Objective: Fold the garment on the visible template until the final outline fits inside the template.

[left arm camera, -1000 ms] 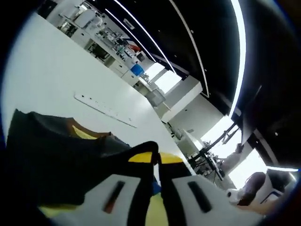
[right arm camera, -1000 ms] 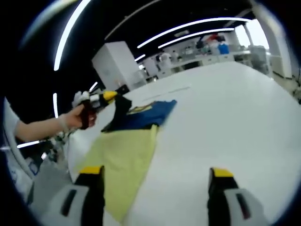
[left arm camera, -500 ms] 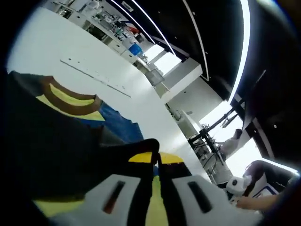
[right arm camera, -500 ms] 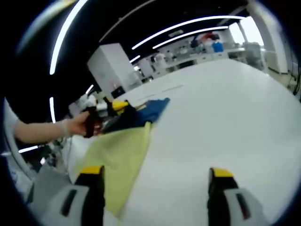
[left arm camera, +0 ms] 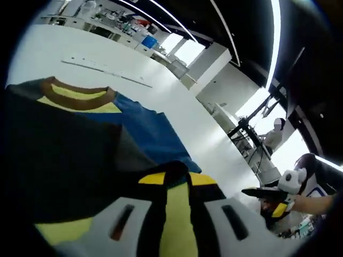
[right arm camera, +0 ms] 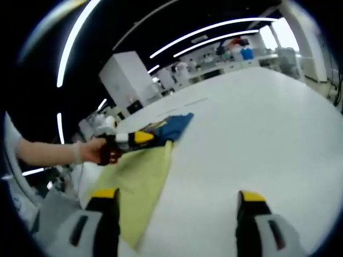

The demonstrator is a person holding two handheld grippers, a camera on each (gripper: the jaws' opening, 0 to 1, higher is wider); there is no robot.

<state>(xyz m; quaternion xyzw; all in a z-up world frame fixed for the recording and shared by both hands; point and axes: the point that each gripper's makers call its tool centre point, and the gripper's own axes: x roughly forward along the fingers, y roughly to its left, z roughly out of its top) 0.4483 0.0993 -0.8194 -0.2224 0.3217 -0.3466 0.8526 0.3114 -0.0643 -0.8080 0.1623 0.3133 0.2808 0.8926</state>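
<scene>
The garment is blue and dark, with a brown collar over yellow lining. It lies on the white table, partly over the pale yellow template. My left gripper is shut on a dark fold of the garment at its yellow tips. In the right gripper view a hand holds the left gripper low over the template, at the edge of the blue garment. My right gripper stands open above the table with nothing between its fingers, beside the template. The right gripper also enters the left gripper view.
A thin white strip lies on the table beyond the garment, and the same strip is seen behind it in the right gripper view. Lab benches line the far side. A person stands off the table's edge.
The left gripper has come down toward the table with the dark fold, and the garment now lies flatter over the template. The right gripper has stayed open and nearly still.
</scene>
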